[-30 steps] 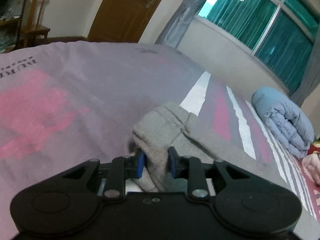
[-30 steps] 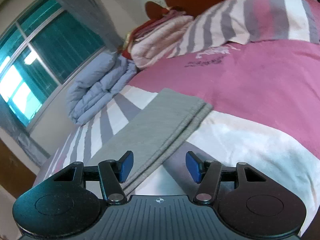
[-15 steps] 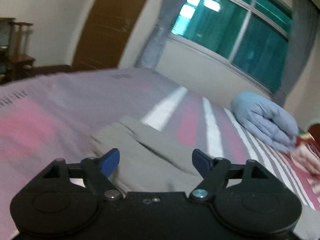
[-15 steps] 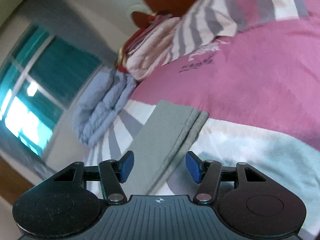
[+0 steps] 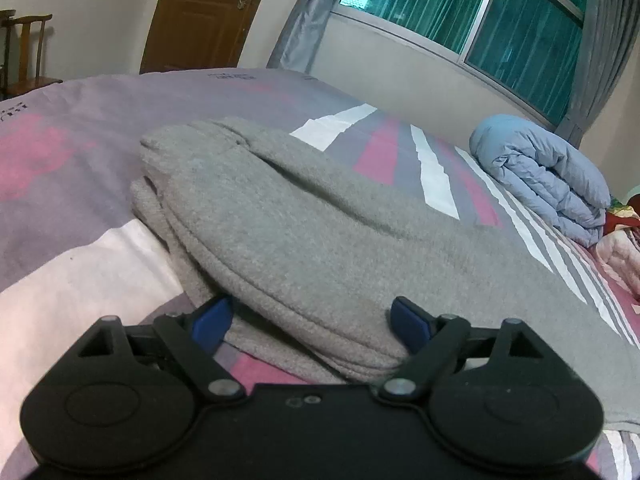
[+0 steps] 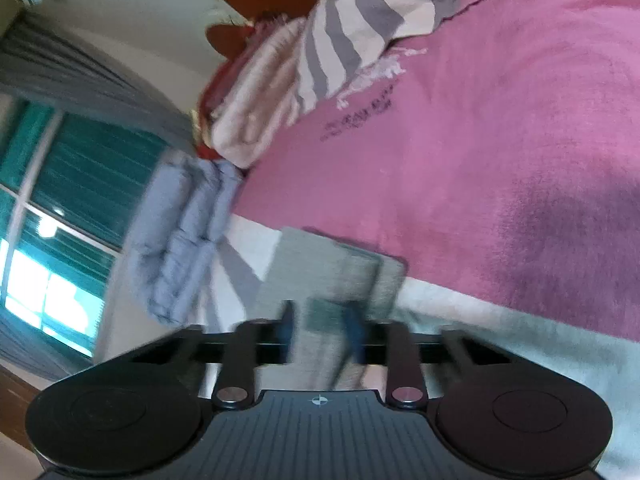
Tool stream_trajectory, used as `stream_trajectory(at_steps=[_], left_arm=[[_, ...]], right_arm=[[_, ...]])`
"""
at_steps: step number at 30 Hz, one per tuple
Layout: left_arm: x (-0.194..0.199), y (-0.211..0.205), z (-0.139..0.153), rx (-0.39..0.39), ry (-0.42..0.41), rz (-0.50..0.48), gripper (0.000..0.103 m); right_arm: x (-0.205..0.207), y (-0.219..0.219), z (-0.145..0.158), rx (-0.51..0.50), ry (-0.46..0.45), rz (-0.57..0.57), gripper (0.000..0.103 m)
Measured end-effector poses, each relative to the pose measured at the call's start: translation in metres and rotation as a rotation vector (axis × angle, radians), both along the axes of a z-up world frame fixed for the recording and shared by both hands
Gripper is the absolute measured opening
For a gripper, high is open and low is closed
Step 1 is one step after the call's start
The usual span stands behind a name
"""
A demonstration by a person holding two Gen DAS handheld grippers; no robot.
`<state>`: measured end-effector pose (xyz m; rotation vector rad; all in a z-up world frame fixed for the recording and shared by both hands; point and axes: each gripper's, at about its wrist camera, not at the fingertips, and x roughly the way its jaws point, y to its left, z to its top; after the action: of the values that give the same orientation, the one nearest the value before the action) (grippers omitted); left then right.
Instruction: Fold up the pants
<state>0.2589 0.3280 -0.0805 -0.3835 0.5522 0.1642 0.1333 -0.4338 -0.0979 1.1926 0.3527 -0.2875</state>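
Bed (image 5: pixel 80 152) holds gray pants (image 5: pixel 320 232), running away from you. Your left tool (image 5: pixel 308 316) open around near fold; right tool (image 6: pixel 320 326) narrowed, grip unclear.

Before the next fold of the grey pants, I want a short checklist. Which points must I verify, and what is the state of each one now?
1. Left gripper open around the folded edge of the pants: ok, fingers wide apart, cloth between them.
2. Left gripper closed on the cloth: not ok, not yet closed.
3. Right gripper holding the pants: cannot tell, fingers narrow but the picture is blurred.
4. Layers aligned at the left edge: ok, roughly stacked.
5. Blue duvet apart from the pants: ok.
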Motion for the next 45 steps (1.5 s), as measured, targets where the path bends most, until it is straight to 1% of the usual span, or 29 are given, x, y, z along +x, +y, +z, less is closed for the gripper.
stream_trajectory(at_steps=[2,4,6,9,10,12,15,16,17,20,22,24,25,27,28,29,30,31,32,33,35,38,42,44,45], left_arm=[[-0.001,-0.001,-0.001,0.0,-0.004,0.0,0.08],[-0.01,0.0,-0.001,-0.001,-0.008,0.0,0.08],[-0.012,0.001,-0.002,-0.002,-0.01,0.0,0.08],[-0.013,0.0,-0.002,-0.001,-0.011,0.0,0.08],[-0.013,0.0,-0.002,-0.002,-0.011,0.0,0.08],[-0.012,0.0,-0.002,-0.003,-0.011,0.0,0.08],[-0.014,0.001,-0.002,-0.005,-0.013,-0.001,0.08],[-0.014,0.001,-0.002,-0.005,-0.013,-0.001,0.08],[-0.014,0.001,-0.002,-0.005,-0.014,-0.001,0.08],[-0.015,0.001,-0.002,-0.003,-0.02,-0.001,0.08],[-0.015,0.0,-0.003,-0.001,-0.022,0.0,0.08],[-0.015,0.0,-0.003,-0.001,-0.021,0.0,0.08],[-0.016,0.0,-0.002,-0.001,-0.02,-0.001,0.08],[-0.016,0.0,-0.002,-0.001,-0.02,-0.001,0.08],[-0.016,0.0,-0.002,-0.001,-0.02,-0.001,0.08],[-0.016,0.0,-0.002,0.0,-0.022,0.0,0.08],[-0.016,0.0,-0.002,0.003,-0.024,0.001,0.08],[-0.017,-0.001,-0.003,0.005,-0.027,0.001,0.08],[-0.017,-0.001,-0.003,0.007,-0.031,0.002,0.08],[-0.018,-0.001,-0.003,0.009,-0.033,0.003,0.08],[-0.018,-0.002,-0.004,0.011,-0.034,0.004,0.08],[-0.018,-0.001,-0.003,0.01,-0.034,0.003,0.08],[-0.018,-0.001,-0.004,0.011,-0.034,0.003,0.08],[-0.018,-0.001,-0.004,0.01,-0.034,0.003,0.08],[-0.018,-0.001,-0.004,0.01,-0.034,0.002,0.08]], right_arm=[[0.001,0.0,0.0,-0.017,0.013,0.011,0.011],[-0.001,0.001,0.001,-0.038,0.033,0.024,0.012],[-0.005,0.003,0.001,-0.026,0.061,0.016,0.012],[-0.01,0.007,-0.003,0.04,0.06,0.02,0.016],[-0.009,0.008,-0.003,0.041,0.052,0.028,0.02],[-0.003,0.008,-0.004,0.024,0.058,0.039,0.021],[0.009,0.005,-0.007,0.043,0.067,0.045,0.021],[0.013,0.004,-0.005,0.032,0.075,0.055,0.016],[0.014,0.005,-0.001,0.009,0.078,0.064,0.004],[0.007,0.011,0.018,-0.076,0.005,0.084,0.004],[0.001,0.013,0.019,-0.102,0.0,0.09,0.004],[0.006,0.01,0.005,-0.09,0.067,0.103,0.004],[0.006,0.008,-0.004,-0.066,0.088,0.103,0.004],[0.0,0.006,-0.009,-0.041,0.058,0.078,0.004],[-0.003,0.007,-0.008,-0.035,0.046,0.067,0.008],[-0.006,0.007,-0.007,-0.018,0.035,0.062,0.016],[-0.013,0.006,-0.006,-0.006,0.021,0.045,0.022],[-0.023,0.005,-0.003,-0.007,-0.006,0.023,0.043],[-0.031,0.003,-0.001,-0.013,-0.021,0.003,0.056],[-0.038,0.004,0.0,-0.021,-0.031,-0.006,0.056],[-0.042,0.004,-0.001,-0.023,-0.039,0.02,0.056],[-0.031,0.001,-0.002,-0.038,-0.007,0.052,0.056],[0.0,0.003,0.0,-0.108,0.037,0.124,0.054],[0.013,0.005,0.001,-0.144,0.077,0.158,0.008],[0.018,0.005,0.002,-0.143,0.086,0.18,0.008]])
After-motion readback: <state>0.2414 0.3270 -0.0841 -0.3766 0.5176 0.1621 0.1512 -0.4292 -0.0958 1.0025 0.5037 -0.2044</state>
